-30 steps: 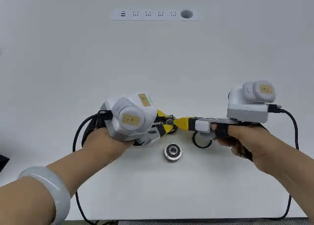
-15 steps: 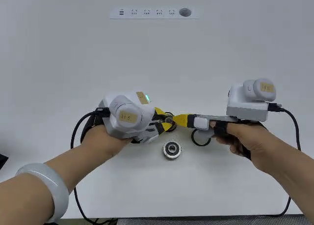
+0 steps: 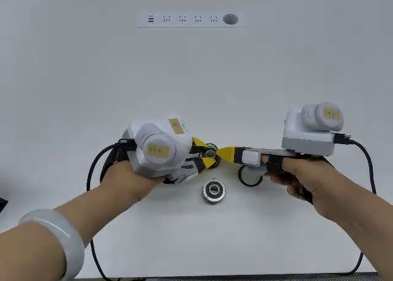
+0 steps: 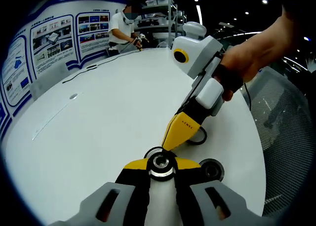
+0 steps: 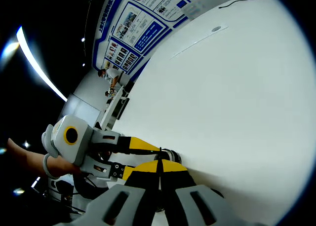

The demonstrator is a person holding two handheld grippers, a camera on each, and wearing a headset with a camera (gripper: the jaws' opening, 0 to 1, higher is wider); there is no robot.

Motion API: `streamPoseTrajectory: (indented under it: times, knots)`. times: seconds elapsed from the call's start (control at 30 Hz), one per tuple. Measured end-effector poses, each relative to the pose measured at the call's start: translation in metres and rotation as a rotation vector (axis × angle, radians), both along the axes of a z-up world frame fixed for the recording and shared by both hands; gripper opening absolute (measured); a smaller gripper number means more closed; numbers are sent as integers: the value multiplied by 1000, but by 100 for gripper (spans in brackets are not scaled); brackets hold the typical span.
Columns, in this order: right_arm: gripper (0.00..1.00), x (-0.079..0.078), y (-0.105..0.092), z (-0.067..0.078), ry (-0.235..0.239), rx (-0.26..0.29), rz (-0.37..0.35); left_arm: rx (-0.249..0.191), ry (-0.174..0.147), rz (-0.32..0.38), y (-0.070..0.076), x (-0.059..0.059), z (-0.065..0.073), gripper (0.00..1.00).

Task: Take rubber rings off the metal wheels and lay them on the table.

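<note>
Closest to the near edge of the white tabletop (image 3: 288, 72), a small metal wheel with a black rubber ring round it (image 3: 214, 191) lies flat; from here that one looks untouched. Just beyond it the two tools meet in mid-air. The left gripper (image 3: 204, 157) has its yellow-tipped jaws pinching a second shiny metal wheel (image 4: 161, 166) by the sides, holding it off the tabletop. The right gripper (image 3: 223, 153) comes in from the other side with its yellow jaws pressed together, their tip against that wheel's rim. I can't tell whether any rubber is caught between them. Under the right gripper a loose black rubber ring (image 3: 243, 182) lies on the tabletop, so I'd say one ring is off. The held wheel is being worked on and the lying wheel is yet to do. Far off, by the far edge, sits a long white power strip (image 3: 191, 18).
</note>
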State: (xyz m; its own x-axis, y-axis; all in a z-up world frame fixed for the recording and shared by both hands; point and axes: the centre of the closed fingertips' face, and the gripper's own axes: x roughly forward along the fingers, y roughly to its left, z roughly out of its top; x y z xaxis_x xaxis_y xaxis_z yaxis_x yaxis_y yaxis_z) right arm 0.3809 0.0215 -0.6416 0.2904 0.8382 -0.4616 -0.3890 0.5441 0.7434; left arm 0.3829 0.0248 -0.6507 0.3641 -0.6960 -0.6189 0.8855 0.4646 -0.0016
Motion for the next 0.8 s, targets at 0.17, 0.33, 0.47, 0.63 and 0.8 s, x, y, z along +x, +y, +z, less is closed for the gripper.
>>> streamPoseTrajectory:
  times: [0.17,0.33,0.47,0.63,0.8]
  knots:
    - [2,1,0,0,-2,-2,1,-7,-12,-15,0,-3,4,22]
    - [2,0,-1,0,-2,-2,4,1,-15,-14,4,-5,2,25]
    - [2,-1,-1,1,-1,-1,6,0,-16,-2,9,-7,1,28]
    - [2,-2,0,3,-2,8,9,6,-14,21,17,-8,0,32]
    - [2,-6,4,9,-7,22,15,14,-11,40,25,-8,-2,33]
